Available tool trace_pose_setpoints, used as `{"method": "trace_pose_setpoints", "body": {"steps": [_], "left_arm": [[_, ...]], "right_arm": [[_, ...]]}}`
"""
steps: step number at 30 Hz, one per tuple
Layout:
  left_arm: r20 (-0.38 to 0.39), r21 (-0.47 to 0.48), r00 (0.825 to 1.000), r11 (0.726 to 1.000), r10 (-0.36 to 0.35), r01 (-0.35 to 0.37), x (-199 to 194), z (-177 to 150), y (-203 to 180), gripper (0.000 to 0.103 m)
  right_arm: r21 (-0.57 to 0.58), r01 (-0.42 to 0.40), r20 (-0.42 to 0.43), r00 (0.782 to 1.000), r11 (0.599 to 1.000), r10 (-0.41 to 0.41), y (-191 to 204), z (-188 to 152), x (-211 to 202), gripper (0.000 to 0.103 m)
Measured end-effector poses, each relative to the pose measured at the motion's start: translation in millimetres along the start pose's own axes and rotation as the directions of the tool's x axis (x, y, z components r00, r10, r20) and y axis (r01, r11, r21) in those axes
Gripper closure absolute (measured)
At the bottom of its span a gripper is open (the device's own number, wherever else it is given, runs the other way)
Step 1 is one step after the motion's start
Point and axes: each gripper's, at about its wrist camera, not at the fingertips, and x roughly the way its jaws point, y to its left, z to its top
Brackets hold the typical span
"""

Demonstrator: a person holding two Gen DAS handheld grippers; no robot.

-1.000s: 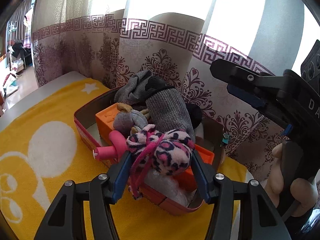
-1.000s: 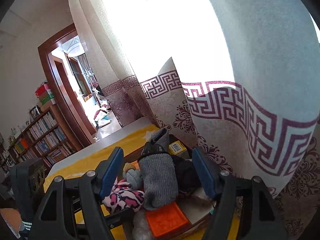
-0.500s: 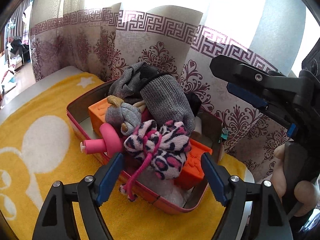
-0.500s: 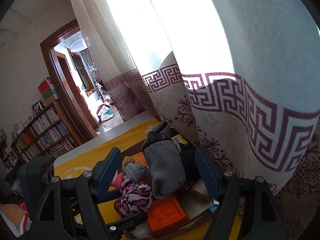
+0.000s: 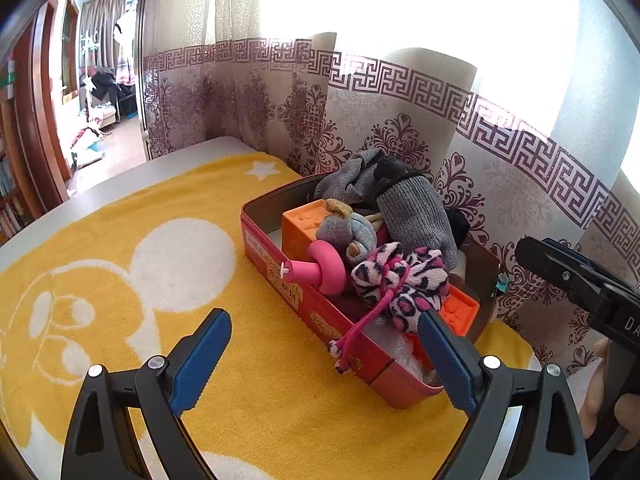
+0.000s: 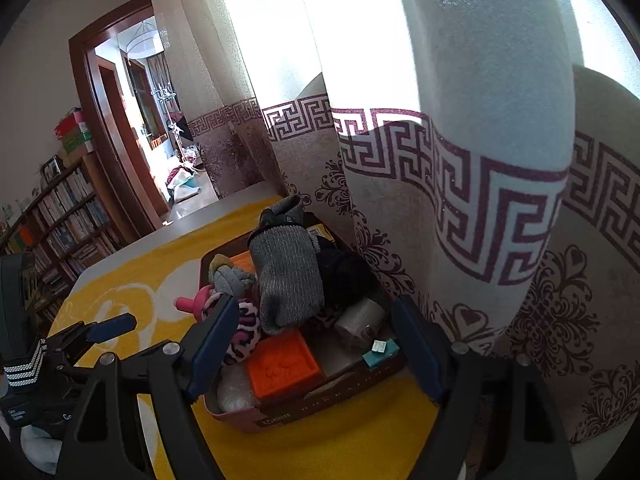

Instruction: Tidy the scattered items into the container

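Container: the red tin was set on the yellow towel, close to the patterned curtain, and was seen heaped above its rim.
Items inside: a grey sock, a small grey plush, a pink mushroom-shaped toy, orange blocks and a pink leopard-print scrunchie were piled in it; the scrunchie's cord was left hanging over the near wall.
Left gripper: its jaws had just been opened wide; nothing was held between them, and the scrunchie was judged released onto the pile.
Right gripper: it had likewise just been opened further, was held empty, and was poised over the tin's near end.
Left on the towel: no loose item was seen in either view.
Progress: the tidying was judged essentially finished; only the dangling cord might be tucked in.
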Motion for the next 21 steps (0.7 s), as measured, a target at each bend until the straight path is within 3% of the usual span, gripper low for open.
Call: {"method": "trace_pose_setpoints", "body": {"steps": [6,8,10,21], "left_arm": [[-0.006,0.015,1.0,1.0,-0.008,0.008,-7,-6,-9,0.007],[-0.011,0.022,1.0,1.0,0.01,-0.009,-8,-7,-12,0.001],[-0.013,0.024,1.0,0.999,0.024,-0.024,-9,-9,-15,0.001],[-0.009,0.017,0.999,0.999,-0.04,0.041,-14,-15,-20,0.001]], "right_arm": [[-0.054,0.007,-0.032,0.999,0.999,-0.008,10,-17,-6,0.021],[-0.051,0.009,-0.036,0.999,0.999,-0.01,9,-19,-7,0.021],[-0.046,0.015,-0.038,0.999,0.999,-0.017,8,-20,-8,0.021],[-0.041,0.023,-0.053,0.998,0.999,-0.025,5,-29,-10,0.021]]}}
